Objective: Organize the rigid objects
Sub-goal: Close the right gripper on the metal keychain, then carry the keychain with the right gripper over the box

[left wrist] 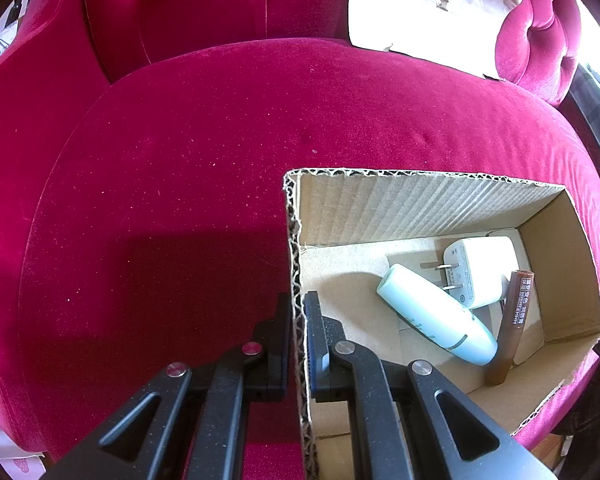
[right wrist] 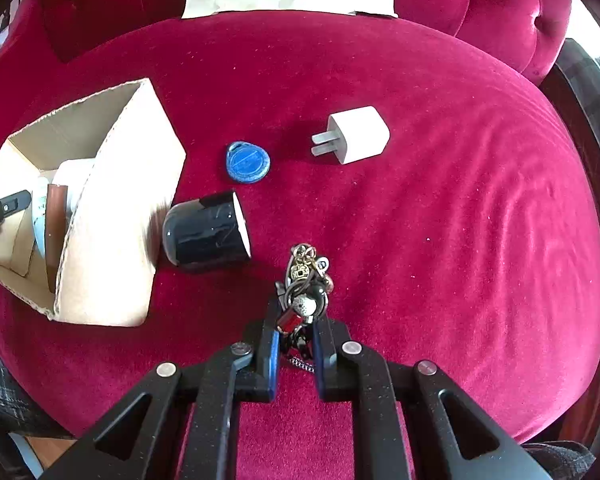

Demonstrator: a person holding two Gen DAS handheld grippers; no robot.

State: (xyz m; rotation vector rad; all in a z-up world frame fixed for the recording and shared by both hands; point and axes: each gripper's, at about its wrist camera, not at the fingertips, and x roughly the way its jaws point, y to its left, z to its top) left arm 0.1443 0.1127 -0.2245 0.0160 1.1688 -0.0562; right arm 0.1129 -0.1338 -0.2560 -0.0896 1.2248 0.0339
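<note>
While your left gripper point(left wrist: 298, 344) pinched the near-left wall of the cardboard box point(left wrist: 420, 200), your right gripper point(right wrist: 296, 340) held the keychain point(right wrist: 306, 280), jaws narrow around it.
Black cup point(right wrist: 206, 232), blue tag point(right wrist: 247, 161) and white charger point(right wrist: 358, 134) lay right of the box on the red cushion point(right wrist: 460, 220). Risk: the dangling bunch could slip or snag the box rim.

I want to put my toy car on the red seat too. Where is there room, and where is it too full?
Lots of bare seat lies right of the white charger, out to the edge, and on the far side of the box toward the backrest. It's crowded between the box, the blue tag, the black cup and the keys in the right gripper.
</note>
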